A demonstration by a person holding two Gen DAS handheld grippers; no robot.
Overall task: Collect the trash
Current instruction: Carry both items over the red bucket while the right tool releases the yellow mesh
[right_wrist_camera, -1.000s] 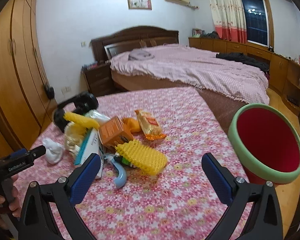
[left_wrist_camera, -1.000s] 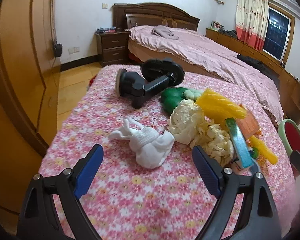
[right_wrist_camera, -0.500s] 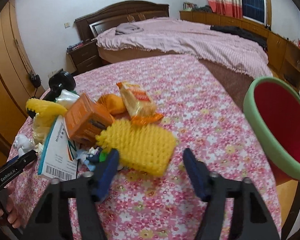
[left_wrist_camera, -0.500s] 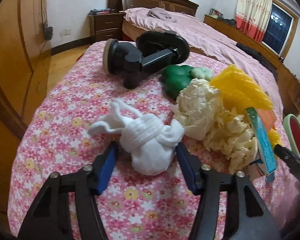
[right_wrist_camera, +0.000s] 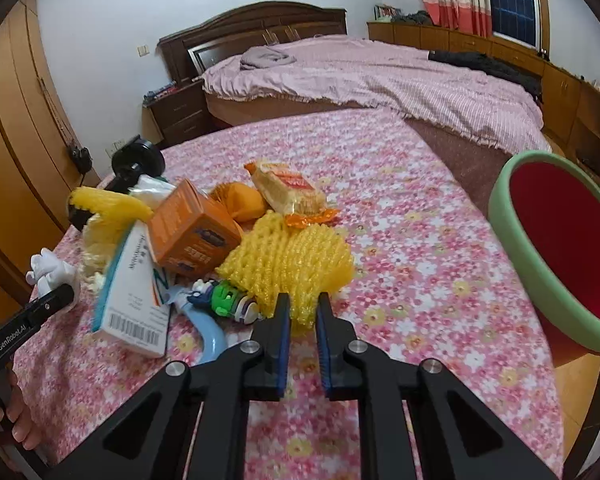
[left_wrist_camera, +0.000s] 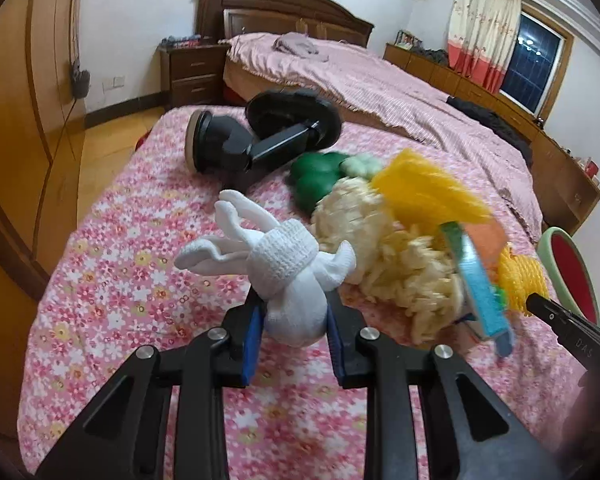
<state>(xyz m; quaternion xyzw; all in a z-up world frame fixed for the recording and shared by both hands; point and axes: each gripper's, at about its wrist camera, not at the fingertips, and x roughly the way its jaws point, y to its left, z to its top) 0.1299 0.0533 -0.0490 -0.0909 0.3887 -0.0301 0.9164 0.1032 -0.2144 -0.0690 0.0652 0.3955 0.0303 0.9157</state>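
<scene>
- Left tool jaws had just been closing; now clamped on the white sock bundle on the counter.
- Right tool had narrowed too, pinching the yellow foam net.
- Both grasps looked set; red bin waited at right.

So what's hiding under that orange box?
The orange box leans on a white barcoded carton and yellow foam net. Whatever lies beneath it is covered.
</scene>
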